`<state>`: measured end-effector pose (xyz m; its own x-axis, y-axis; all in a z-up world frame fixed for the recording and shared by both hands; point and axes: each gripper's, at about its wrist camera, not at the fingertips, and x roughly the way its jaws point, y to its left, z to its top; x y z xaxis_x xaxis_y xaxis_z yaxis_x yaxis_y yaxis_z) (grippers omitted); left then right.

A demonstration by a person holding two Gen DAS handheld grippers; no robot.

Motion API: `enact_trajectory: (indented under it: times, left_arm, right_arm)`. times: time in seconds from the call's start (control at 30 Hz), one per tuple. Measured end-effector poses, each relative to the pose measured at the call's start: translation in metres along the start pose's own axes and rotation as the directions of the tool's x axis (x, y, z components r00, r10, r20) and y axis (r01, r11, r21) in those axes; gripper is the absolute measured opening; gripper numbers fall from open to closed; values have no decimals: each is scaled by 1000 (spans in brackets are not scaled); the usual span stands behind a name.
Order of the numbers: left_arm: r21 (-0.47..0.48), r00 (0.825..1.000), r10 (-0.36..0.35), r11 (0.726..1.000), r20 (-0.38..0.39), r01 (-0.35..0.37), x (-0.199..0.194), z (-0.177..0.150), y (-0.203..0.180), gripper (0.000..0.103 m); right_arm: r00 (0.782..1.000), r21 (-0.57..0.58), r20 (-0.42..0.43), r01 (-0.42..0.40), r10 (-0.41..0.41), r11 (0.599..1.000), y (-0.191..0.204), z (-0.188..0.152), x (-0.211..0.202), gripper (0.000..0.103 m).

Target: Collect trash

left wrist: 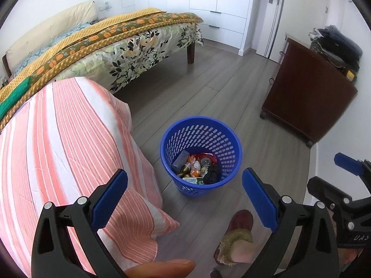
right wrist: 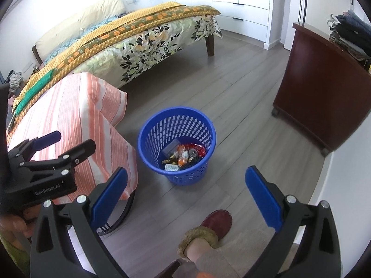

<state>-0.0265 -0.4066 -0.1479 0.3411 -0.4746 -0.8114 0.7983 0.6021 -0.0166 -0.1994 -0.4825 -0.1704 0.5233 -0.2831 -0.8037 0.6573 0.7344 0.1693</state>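
Blue plastic, pierced all over with small holes — that is the bin (left wrist: 201, 155), seen from the left wrist standing upright on the grey wood floor (left wrist: 208, 81), just beside the corner of the striped pink cloth (left wrist: 65, 139). Its bottom holds the trash (left wrist: 197, 166): a crushed can, crinkly wrappers, a small carton and something dark and knotted. The left gripper (left wrist: 184, 199) is spread wide with nothing between its 2 blue pads. A slippered foot (left wrist: 236, 234) stands near the bin.

From the right wrist, the same bin (right wrist: 177, 144) sits ahead on the floor, well apart from the dark cabinet (right wrist: 324, 88) and the bed (right wrist: 129, 44). The right gripper (right wrist: 185, 199) is also spread and empty.

I judge the bin light and fairly stiff, though its thin wall may flex under a pinch; the smooth plastic could slip. The rim looks the best hold — 1 pad inside, 1 outside. The wrappers are soft and nearly weightless; the can is hard and smooth.
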Motion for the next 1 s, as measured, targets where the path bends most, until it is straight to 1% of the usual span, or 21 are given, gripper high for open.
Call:
enact_trajectory:
  times: [0.23,1.0]
  left_arm:
    - [1,1000,2,1000,-3,-2,1,0,1,98]
    - [-1,1000,6,1000,-10,-6,2,-2,8,98]
  right_arm:
    - [1000,-18,-8,-1,1,1000,5,1,2,98]
    - [1000,-14,-15,-1,1,1000,4,3,3,98]
